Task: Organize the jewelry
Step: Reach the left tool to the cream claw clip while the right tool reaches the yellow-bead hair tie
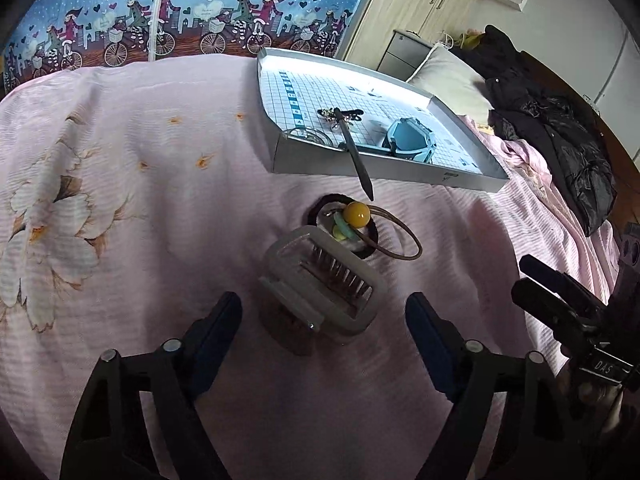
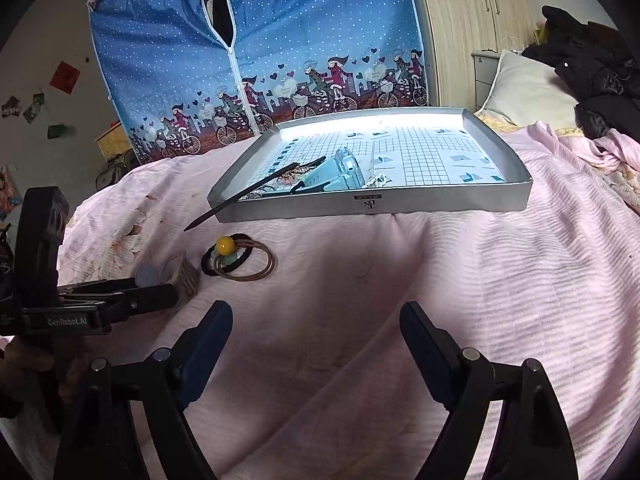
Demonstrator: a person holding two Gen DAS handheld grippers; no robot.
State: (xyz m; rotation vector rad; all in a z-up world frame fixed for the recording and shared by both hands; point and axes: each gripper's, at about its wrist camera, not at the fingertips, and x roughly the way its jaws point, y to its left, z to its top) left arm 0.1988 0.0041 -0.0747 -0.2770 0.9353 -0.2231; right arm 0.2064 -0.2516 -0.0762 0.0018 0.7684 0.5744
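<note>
Some things are already in the tray (image 1: pixel 362 168) and some are still out on the pink bed cover (image 1: pixel 120 200). From the left wrist camera, the tray sits on the bed, past the loose things. Inside it lie a blue watch (image 1: pixel 408 142), a clear ring-shaped thing (image 1: pixel 310 135), a small sparkly clip (image 1: pixel 334 114) and a long black hair stick (image 1: pixel 354 154). The stick pokes out over the front wall of the tray, so it is only half in. On the cover, just in front of the tray, lie hair ties (image 1: pixel 360 228) with a yellow bead (image 1: pixel 357 214). Right next to them, touching, stands a grey hair comb clip (image 1: pixel 320 284) with metal teeth. The left gripper (image 1: pixel 324 320) is wide apart and holds nothing. Its fingers sit on each side of the comb clip but do not touch it. I think this clip gets picked up next.

From the right wrist camera, the tray (image 2: pixel 460 202) is straight ahead with the blue watch (image 2: pixel 344 174) and the stick (image 2: pixel 256 192) in it. A small white thing (image 2: pixel 378 181) lies by the watch; I cannot tell what it is. The hair ties (image 2: pixel 236 264) and the comb clip (image 2: pixel 184 274) are off to the left, near the left gripper (image 2: pixel 156 294). The right gripper (image 2: pixel 316 332) is wide apart too, holding nothing, over bare cover.

So the job looks about half done. The comb clip and the hair ties still need to go in, and the stick could use a push.
</note>
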